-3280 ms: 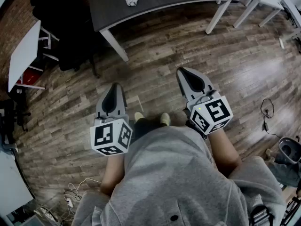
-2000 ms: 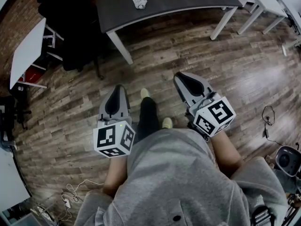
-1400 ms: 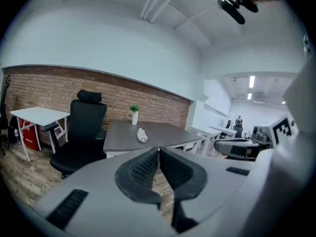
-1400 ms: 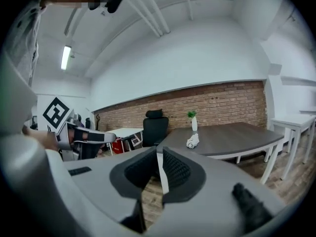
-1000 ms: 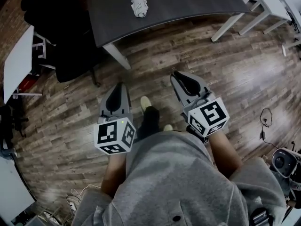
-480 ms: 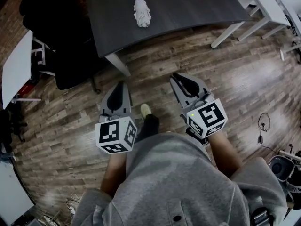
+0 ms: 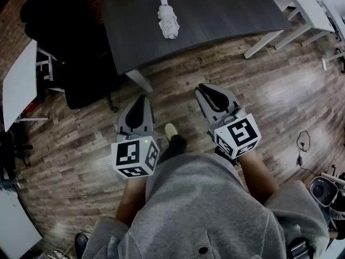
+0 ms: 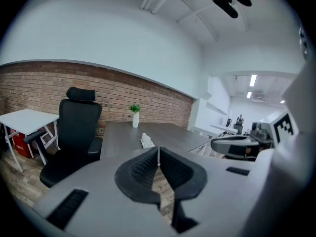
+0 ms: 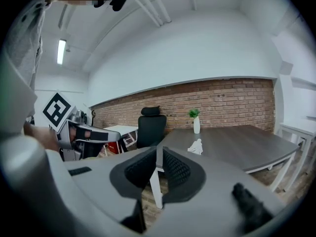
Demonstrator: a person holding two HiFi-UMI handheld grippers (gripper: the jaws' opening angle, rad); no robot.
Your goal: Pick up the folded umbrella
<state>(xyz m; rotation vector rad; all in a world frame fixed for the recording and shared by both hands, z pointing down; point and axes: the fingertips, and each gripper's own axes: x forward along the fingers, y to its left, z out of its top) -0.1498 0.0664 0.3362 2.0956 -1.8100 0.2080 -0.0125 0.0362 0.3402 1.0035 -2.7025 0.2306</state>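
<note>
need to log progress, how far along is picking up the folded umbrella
Done: nothing yet; the folded umbrella lies on the dark table, untouched. In hand: only the approach; the left gripper and right gripper, both shut and empty, point toward the table from over the wood floor, short of its near edge. Left: reach the umbrella, open a gripper, close on it, lift.

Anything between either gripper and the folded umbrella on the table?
Nothing visible. The folded umbrella lies on the dark table; only floor and bare tabletop separate it from the left gripper and right gripper, both shut.
</note>
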